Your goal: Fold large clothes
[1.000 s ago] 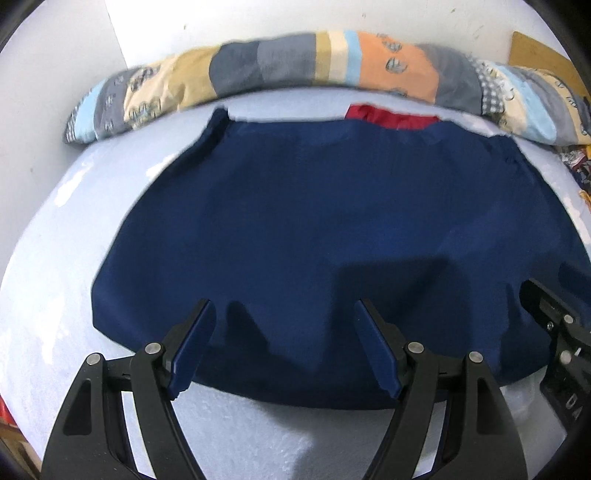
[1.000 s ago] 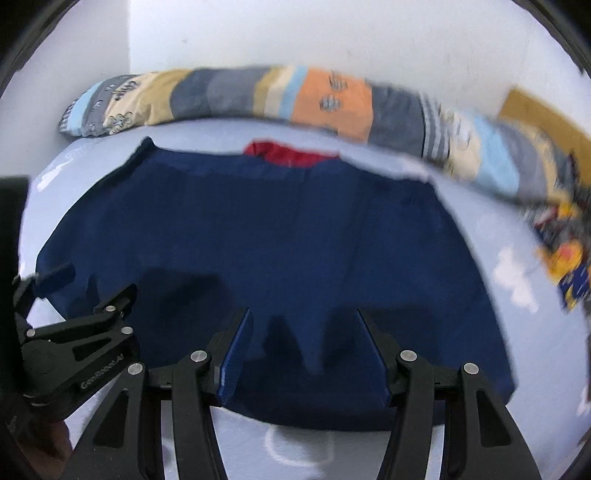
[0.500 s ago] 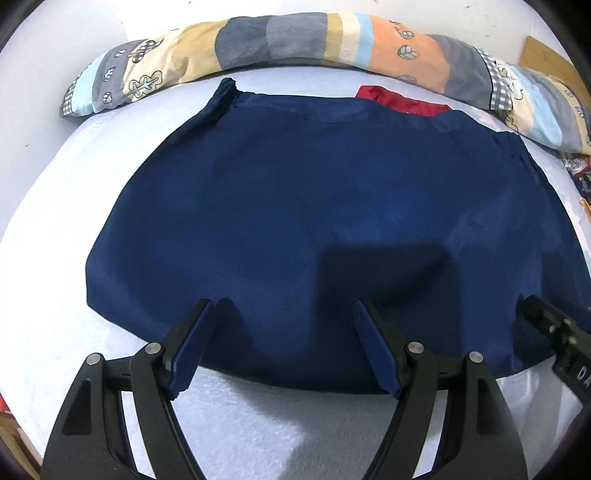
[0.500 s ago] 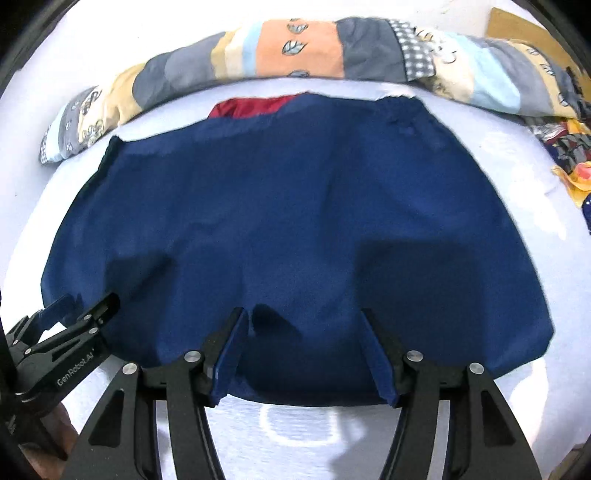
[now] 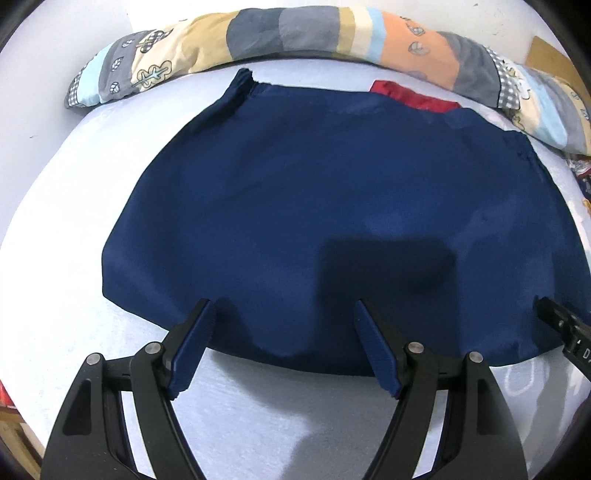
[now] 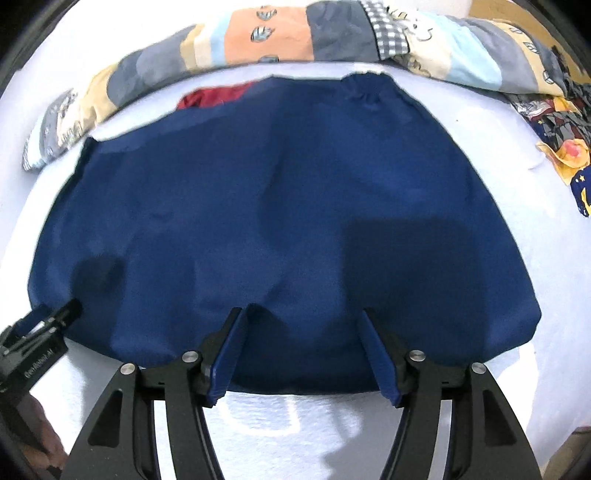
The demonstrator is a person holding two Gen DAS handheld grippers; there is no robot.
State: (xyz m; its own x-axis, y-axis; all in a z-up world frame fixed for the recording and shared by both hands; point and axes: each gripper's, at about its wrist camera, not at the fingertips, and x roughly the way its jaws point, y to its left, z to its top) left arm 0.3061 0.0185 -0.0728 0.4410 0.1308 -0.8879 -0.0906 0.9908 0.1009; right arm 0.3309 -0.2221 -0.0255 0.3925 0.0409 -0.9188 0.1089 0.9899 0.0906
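A home bedroom: pale bedsheet (image 5: 55, 229) and patchwork quilt (image 5: 295, 33).

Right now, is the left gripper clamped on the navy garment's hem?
No, the left gripper stands open over the navy garment, pinching no cloth.

Ahead of your grippers you see a bed covered with a pale bluish-white sheet (image 5: 92, 206), which carries faint white printed shapes. At the far end, a long patchwork quilt (image 5: 332, 37) in grey, beige, orange and light blue lies rolled along a plain white wall (image 5: 55, 33). Far to the right there is a brown board (image 5: 546, 51) against the wall, and a heap of colourful printed cloth (image 6: 561, 140) on the bed. The light is bright and makes dark, sharp shadows.
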